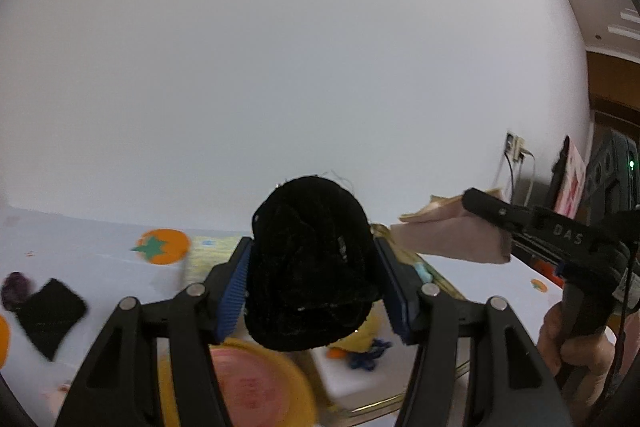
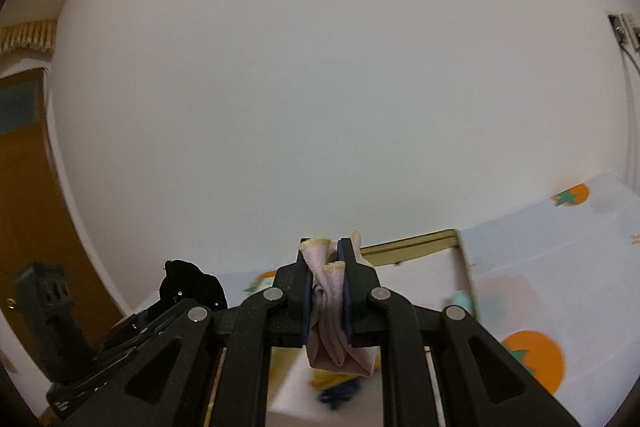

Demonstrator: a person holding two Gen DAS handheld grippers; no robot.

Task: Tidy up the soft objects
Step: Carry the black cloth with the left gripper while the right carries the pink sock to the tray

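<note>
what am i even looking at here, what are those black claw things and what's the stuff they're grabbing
These are two hand-held grabbing tools, each with two fingers and a wide-angle camera looking out along them. A person holds one in each hand; no robot arm is involved.

The left tool's view shows the left gripper squeezing a fuzzy black bundle between blue pads. To the right you see the right gripper from the side, with the person's hand on its handle.

The right tool's view shows its fingers pressed shut on a folded pink cloth.

Below lies a tablecloth printed with orange fruit, a black cloth on it, and a gold-rimmed white tray holding yellow and blue soft things.
</note>
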